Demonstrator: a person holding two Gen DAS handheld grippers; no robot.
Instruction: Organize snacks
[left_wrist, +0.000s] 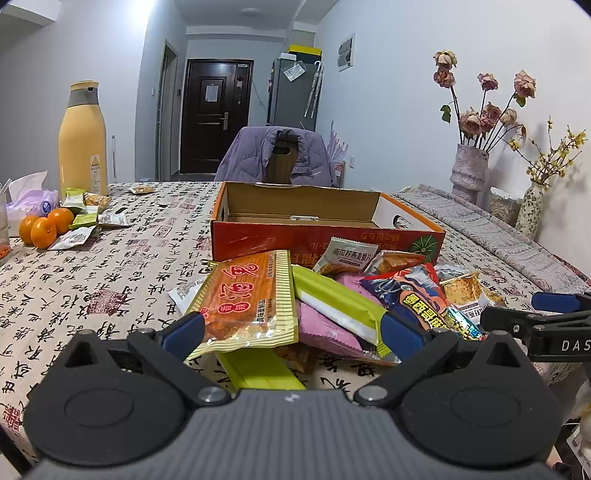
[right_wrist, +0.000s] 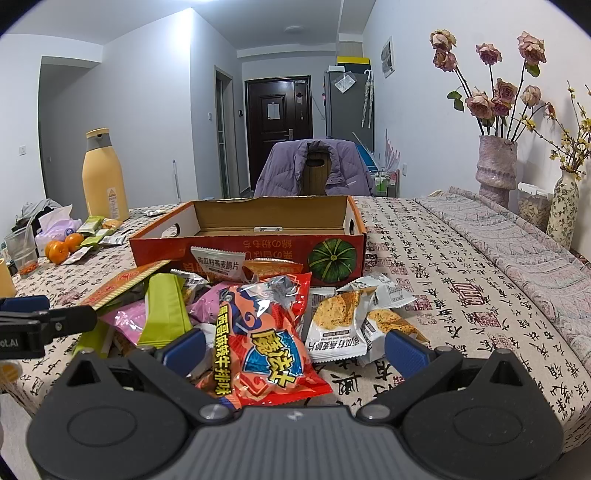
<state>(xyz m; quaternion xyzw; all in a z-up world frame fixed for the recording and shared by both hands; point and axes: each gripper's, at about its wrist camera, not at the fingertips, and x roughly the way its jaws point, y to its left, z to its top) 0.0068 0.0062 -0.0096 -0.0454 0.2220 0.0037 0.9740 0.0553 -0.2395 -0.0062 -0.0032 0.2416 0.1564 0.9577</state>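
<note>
Both the left gripper (left_wrist: 291, 334) and right gripper (right_wrist: 293, 349) hang wide, holding nothing, over the snack pile (right_wrist: 258, 314) on the table (right_wrist: 461, 295); close squarely on one top packet, lifting clear before reaching the empty box (right_wrist: 258, 221) just behind

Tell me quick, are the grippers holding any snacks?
Left gripper: open, orange snack packet between its fingers, not clamped.
Right gripper: open, over the red snack bag, holding nothing.
</note>
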